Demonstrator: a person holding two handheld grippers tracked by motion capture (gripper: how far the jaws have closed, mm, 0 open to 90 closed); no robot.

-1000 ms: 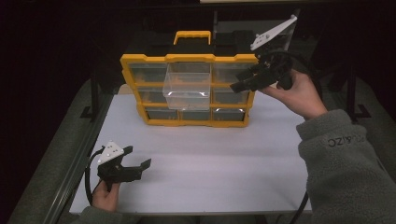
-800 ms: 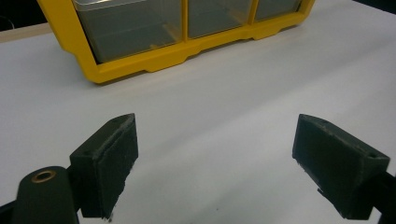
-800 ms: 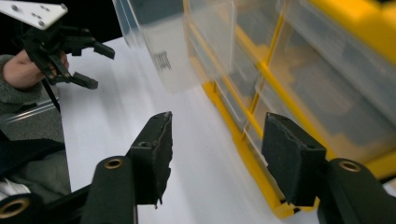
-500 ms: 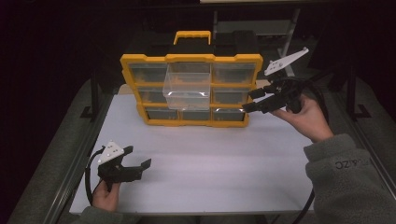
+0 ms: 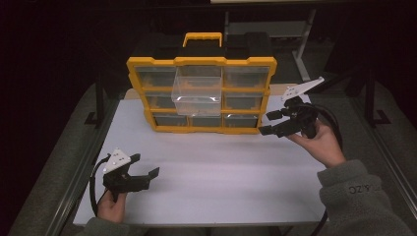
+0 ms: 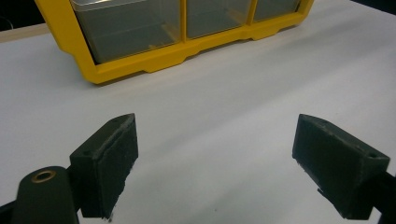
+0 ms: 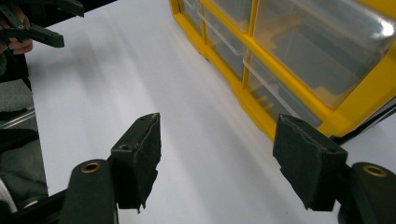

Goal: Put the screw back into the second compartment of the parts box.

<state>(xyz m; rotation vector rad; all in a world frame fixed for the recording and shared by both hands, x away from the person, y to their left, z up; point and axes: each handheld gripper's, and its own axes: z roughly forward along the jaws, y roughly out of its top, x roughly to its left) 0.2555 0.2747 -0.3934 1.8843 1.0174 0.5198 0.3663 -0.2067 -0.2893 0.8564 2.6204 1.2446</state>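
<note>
- Currently, right gripper (image 5: 269,123) sits just beside the lower right corner of the yellow drawer organiser (image 5: 200,129); jaws spread wide, nothing between them, no contact with the frame visible.
- Right gripper view: both black jaws stand over bare white table top (image 7: 140,79), organiser's bottom right corner (image 7: 327,123) close by the right-hand jaw.
- Left gripper (image 5: 145,169) near the table's front left corner, well apart from the organiser; jaws released wide, empty.
- Left gripper view: bare white table between the pads, organiser's bottom row (image 6: 187,42) farther ahead.
- Organiser stands upright at the back of the table, black top with yellow carry handle (image 5: 202,38), three rows of three clear drawers.
- Centre drawer (image 5: 196,91) of the middle row is pulled out toward the person, the other drawers flush.
- Nothing lies between either gripper and the organiser.
- Person's right hand (image 5: 322,142) and grey sleeve (image 5: 359,201) hold the right gripper; cable (image 5: 334,123) loops behind it.
</note>
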